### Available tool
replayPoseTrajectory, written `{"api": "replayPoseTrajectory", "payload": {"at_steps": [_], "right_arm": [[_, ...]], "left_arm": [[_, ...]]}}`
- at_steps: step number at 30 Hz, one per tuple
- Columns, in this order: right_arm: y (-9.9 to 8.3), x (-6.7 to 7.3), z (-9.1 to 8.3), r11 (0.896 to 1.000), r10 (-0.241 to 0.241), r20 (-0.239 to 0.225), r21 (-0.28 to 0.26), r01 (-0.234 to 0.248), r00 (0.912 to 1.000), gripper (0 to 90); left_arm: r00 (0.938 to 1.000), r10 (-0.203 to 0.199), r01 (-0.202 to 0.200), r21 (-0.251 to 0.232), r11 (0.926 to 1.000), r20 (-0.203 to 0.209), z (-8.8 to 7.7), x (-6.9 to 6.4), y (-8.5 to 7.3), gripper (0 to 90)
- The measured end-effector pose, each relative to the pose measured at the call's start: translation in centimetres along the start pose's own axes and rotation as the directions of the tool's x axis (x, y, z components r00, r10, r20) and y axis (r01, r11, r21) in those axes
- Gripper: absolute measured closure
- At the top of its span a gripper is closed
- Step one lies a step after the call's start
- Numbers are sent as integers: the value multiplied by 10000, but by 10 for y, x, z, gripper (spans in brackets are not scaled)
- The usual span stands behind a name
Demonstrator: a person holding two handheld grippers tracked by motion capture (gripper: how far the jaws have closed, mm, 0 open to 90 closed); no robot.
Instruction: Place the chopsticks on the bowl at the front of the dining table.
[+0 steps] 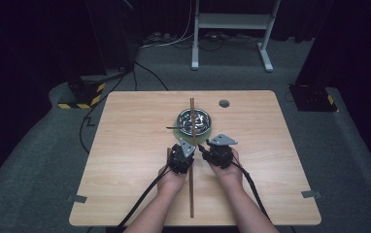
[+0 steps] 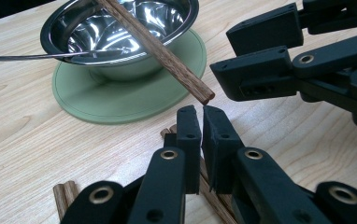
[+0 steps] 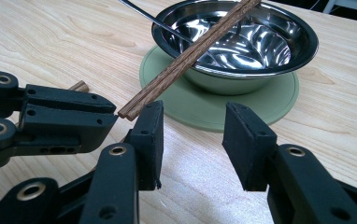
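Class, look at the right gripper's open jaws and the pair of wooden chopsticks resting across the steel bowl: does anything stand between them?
Nothing visible does. The right gripper stands open beside the near ends of the wooden chopsticks, which lean on the steel bowl. The left gripper sits alongside, not between.

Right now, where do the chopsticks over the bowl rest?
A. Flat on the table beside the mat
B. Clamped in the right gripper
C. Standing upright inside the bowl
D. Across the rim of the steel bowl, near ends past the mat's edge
D: the chopsticks lie slanted across the rim of the steel bowl on the green mat, their near ends in the air just ahead of the open right gripper.
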State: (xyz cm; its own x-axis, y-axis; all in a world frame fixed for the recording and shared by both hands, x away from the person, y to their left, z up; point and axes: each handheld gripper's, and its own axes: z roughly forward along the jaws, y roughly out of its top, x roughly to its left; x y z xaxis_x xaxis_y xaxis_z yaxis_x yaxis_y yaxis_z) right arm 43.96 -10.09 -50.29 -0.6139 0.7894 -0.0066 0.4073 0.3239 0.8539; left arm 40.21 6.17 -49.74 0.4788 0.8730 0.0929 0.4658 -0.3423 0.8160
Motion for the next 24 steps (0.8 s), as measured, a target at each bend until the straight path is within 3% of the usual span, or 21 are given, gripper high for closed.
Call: {"api": "replayPoseTrajectory", "payload": {"at_steps": [15,24], "right_arm": [[0,0,0,10000,66,-14,-46,-67,10000,579],[-1,-3,-1,9998,221,23,-1,-221,9998,556]], "left_arm": [[10000,47,-47,80,10000,-38,-3,1,-1,845],[9993,75,-73,39,10000,-374,-21,24,-8,793]]}}
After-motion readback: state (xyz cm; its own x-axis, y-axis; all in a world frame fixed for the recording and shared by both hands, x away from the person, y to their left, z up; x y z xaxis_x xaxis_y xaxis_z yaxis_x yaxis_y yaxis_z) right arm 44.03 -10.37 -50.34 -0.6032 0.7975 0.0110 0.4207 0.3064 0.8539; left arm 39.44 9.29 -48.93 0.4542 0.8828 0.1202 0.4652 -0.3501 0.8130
